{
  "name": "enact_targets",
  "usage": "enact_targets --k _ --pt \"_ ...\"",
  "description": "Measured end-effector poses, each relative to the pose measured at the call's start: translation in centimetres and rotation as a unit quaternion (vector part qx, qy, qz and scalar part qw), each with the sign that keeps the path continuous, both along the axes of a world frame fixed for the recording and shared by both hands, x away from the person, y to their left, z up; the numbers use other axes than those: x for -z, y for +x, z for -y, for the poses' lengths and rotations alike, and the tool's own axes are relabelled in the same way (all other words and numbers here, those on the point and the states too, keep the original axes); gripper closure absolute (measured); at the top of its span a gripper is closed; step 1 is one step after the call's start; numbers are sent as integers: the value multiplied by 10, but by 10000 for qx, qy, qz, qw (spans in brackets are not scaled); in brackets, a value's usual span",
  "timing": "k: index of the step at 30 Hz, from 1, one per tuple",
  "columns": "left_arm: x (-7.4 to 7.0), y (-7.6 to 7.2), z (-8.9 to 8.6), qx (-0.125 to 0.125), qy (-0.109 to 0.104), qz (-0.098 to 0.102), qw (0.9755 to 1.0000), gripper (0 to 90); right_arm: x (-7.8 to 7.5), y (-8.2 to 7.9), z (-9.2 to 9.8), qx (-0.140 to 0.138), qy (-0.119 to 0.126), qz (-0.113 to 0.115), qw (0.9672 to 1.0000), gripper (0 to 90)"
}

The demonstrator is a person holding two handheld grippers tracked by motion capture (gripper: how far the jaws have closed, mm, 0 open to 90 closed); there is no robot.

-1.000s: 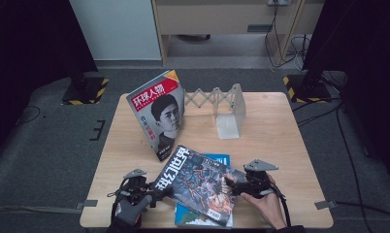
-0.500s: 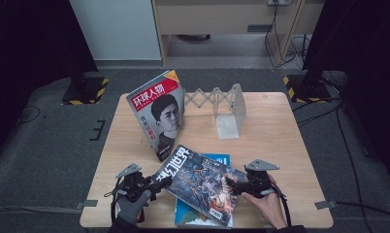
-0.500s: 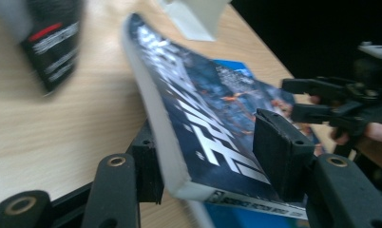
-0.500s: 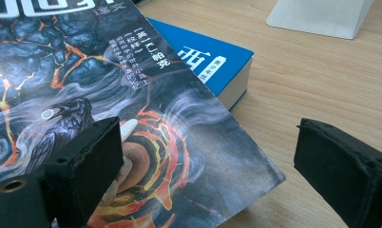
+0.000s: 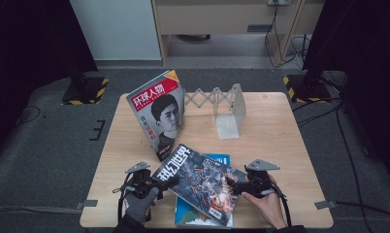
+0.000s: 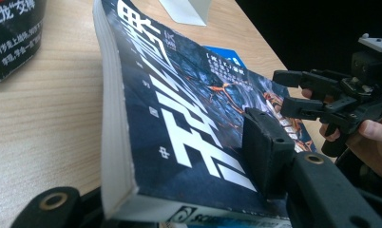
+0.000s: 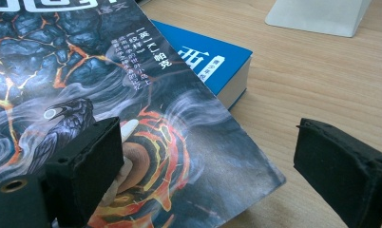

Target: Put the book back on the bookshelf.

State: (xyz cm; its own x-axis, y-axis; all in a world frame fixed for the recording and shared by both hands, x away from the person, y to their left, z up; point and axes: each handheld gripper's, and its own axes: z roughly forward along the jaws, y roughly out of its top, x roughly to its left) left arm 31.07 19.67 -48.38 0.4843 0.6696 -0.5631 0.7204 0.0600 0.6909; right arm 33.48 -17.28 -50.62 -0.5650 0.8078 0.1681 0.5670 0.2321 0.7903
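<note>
The dark-covered magazine [image 5: 198, 182] with white title lies tilted over a blue book [image 5: 219, 160], hiding most of it. Left gripper [image 5: 166, 182], jaws just closing, pinches the magazine's corner; right gripper [image 5: 230, 185] is spread.

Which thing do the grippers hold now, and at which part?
The left gripper clamps the dark magazine at its spine-side edge. The right gripper is open, holding nothing.
</note>
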Motion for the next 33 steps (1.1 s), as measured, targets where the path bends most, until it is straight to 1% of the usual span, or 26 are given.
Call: enact_targets --k 3,5,7,8,11,12,13,15,18,21,25,26,28,29,31,33 --pt "-4 1 0 5 -23 38 10000 610 1 0 1 63 142 -130 9998 106" --pt "-6 3 0 4 -55 41 10000 626 1 1 3 48 198 -169 9996 116" --pt "-8 4 1 2 -59 59 10000 642 0 0 3 72 189 -137 9997 131" --pt "-10 5 2 -9 -82 68 9999 647 -1 0 5 91 136 -71 9998 140" --pt "-16 7 3 4 -85 159 9998 664 -5 1 12 256 204 30 9995 142" --pt "-19 7 2 13 -85 180 9998 671 -6 1 15 325 184 72 9993 144" --pt "-22 8 2 27 -102 218 9997 679 -6 1 18 398 206 77 9990 144" --pt "-29 9 1 -6 -203 285 9994 700 -7 2 25 508 218 67 9985 144" --pt "-40 11 -2 5 -339 379 9987 739 -6 3 35 666 61 115 9977 144" --pt "-50 13 -2 17 -437 474 9979 761 -5 5 43 798 49 99 9968 144" --pt "-61 15 -5 50 -594 627 9962 789 -4 6 50 898 -98 103 9959 144" --pt "-65 15 -5 34 -665 661 9956 797 -4 6 51 905 -119 108 9958 144" --pt "-75 16 -8 46 -777 794 9938 815 -3 6 52 920 -144 92 9956 144" --pt "-81 15 -9 37 -777 902 9929 821 -3 7 53 934 -168 97 9954 144" --pt "-93 13 -11 0 -677 1129 9913 822 -3 7 53 939 -193 102 9953 144" --pt "-103 12 -14 -59 -602 1290 9898 823 -2 7 54 931 -205 106 9954 144"
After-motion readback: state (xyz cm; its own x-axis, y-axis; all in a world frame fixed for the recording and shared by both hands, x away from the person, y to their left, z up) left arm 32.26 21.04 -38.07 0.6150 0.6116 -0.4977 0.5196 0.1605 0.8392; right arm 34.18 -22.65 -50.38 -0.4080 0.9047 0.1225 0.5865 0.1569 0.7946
